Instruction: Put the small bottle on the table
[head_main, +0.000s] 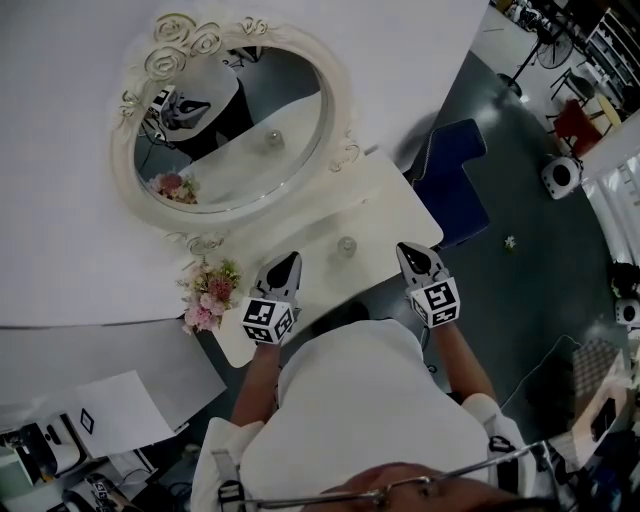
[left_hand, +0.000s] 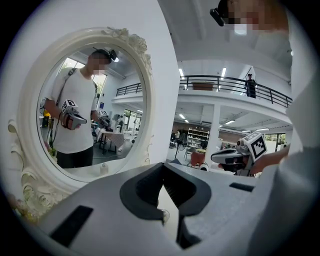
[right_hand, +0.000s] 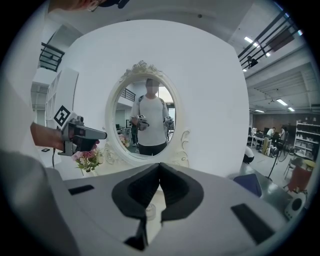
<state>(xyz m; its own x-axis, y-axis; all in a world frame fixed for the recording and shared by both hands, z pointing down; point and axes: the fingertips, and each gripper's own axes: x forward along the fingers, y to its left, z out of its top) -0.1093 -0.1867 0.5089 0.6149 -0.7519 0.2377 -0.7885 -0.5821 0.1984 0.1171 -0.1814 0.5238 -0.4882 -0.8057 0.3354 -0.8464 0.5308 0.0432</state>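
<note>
The oval mirror (head_main: 232, 130) leans over a white table (head_main: 388, 200) with flowers (head_main: 208, 292) at its left end. The person holds the left gripper (head_main: 289, 262) and right gripper (head_main: 408, 252) low over the near edge, both clenched with nothing between the jaws. The small bottle (head_main: 347, 245) already stands upright on the table, just ahead of and between the two tips and about equally near each, so I'd say either could take it from the side.

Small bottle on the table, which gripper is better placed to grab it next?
Probably right, narrowly. The small bottle stands on the table between the two shut grippers; the right gripper sees more of it past its jaws than the left gripper does. Open first.
</note>
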